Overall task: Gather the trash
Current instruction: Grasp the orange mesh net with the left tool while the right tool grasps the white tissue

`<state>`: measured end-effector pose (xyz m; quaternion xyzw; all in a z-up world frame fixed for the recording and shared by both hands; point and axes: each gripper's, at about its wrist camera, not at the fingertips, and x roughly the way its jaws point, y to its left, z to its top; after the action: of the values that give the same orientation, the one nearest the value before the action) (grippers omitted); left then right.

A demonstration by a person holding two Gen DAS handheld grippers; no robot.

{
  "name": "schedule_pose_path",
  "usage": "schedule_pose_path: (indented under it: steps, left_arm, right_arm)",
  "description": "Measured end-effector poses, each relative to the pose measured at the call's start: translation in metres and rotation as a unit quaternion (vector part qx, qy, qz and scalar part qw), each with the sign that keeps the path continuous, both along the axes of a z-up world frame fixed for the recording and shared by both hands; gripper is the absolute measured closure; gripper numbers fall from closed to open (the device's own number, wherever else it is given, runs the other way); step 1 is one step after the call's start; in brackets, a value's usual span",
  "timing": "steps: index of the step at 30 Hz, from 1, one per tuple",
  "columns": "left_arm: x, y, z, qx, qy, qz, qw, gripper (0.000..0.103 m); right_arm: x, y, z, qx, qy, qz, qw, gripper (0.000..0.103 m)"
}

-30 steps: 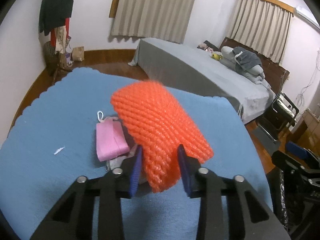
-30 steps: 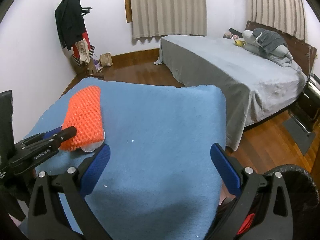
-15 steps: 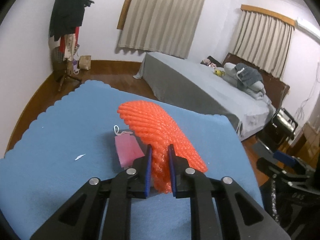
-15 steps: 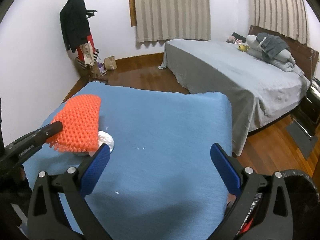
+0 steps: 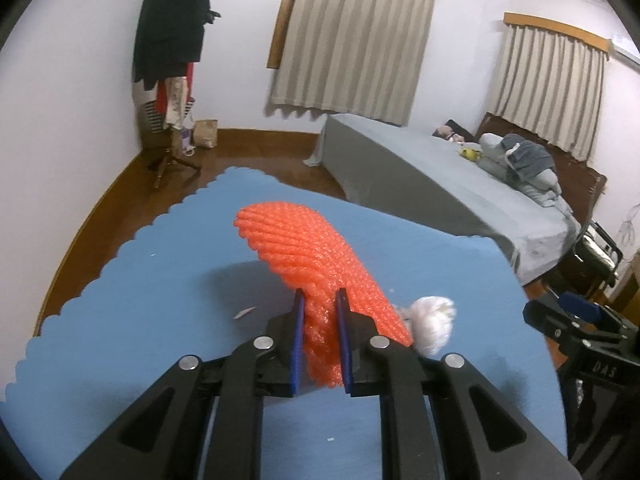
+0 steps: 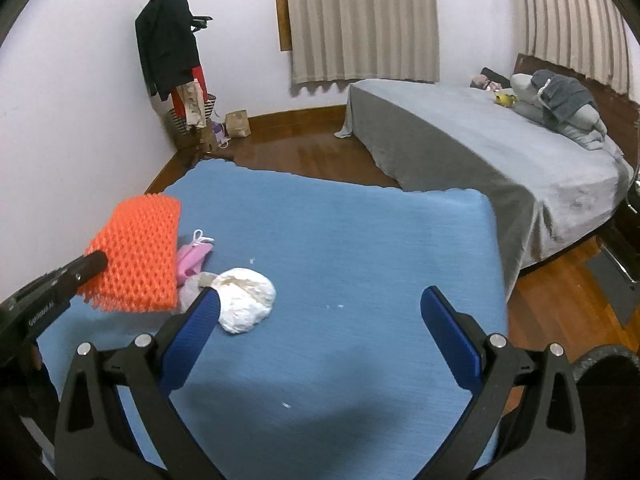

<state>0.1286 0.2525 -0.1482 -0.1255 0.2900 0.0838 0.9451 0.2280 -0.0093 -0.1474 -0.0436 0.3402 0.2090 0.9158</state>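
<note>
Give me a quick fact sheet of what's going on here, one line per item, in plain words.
Place: bedroom, blue cloth over a table
Left gripper: shut on the orange foam net, held above the cloth
Right gripper: open, holding nothing
On the cloth: white crumpled wad, pink pouch, small scraps
Background: grey bed, coat stand, curtains

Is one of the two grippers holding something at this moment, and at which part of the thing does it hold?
The left gripper holds the orange foam net, pinched at its near end, lifted above the blue mat. The right gripper is open and holds nothing.
</note>
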Motion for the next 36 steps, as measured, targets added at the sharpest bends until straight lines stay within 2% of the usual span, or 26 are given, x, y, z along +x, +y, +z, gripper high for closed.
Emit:
schedule_pose_path:
  steps: [9, 22, 24, 26, 27, 29, 31, 36]
  left_arm:
    - [-0.009, 0.020, -0.009, 0.025, 0.010, 0.020, 0.9994, 0.088]
    - [-0.009, 0.029, -0.028, 0.024, 0.021, 0.026, 0.9991, 0.088]
    - [-0.007, 0.028, -0.029, 0.024, 0.022, 0.024, 0.9992, 0.088]
    - [-0.003, 0.030, -0.028, 0.023, 0.023, 0.023, 0.9992, 0.089]
    - [-0.003, 0.030, -0.027, 0.023, 0.023, 0.024, 0.9992, 0.088]
    - [-0.002, 0.031, -0.027, 0.022, 0.022, 0.023, 0.9992, 0.088]
    - [-0.002, 0.031, -0.027, 0.023, 0.021, 0.023, 0.9993, 0.088]
    - [-0.005, 0.029, -0.024, 0.026, 0.015, 0.018, 0.9994, 0.088]
  right_arm:
    - [0.012, 0.036, -0.025, -0.002, 0.019, 0.018, 1.000, 0.005]
    - [0.030, 0.065, -0.057, -0.029, 0.047, 0.040, 0.998, 0.006]
    - [0.032, 0.066, -0.059, -0.019, 0.057, 0.051, 0.997, 0.012]
    - [0.036, 0.069, -0.056, -0.007, 0.062, 0.064, 0.996, 0.027]
    - [0.036, 0.069, -0.055, -0.003, 0.065, 0.072, 0.995, 0.031]
    - [0.036, 0.069, -0.053, 0.007, 0.075, 0.088, 0.993, 0.053]
    - [0.035, 0.070, -0.051, 0.009, 0.081, 0.096, 0.992, 0.067]
    - [0.030, 0.064, -0.041, 0.019, 0.080, 0.102, 0.991, 0.072]
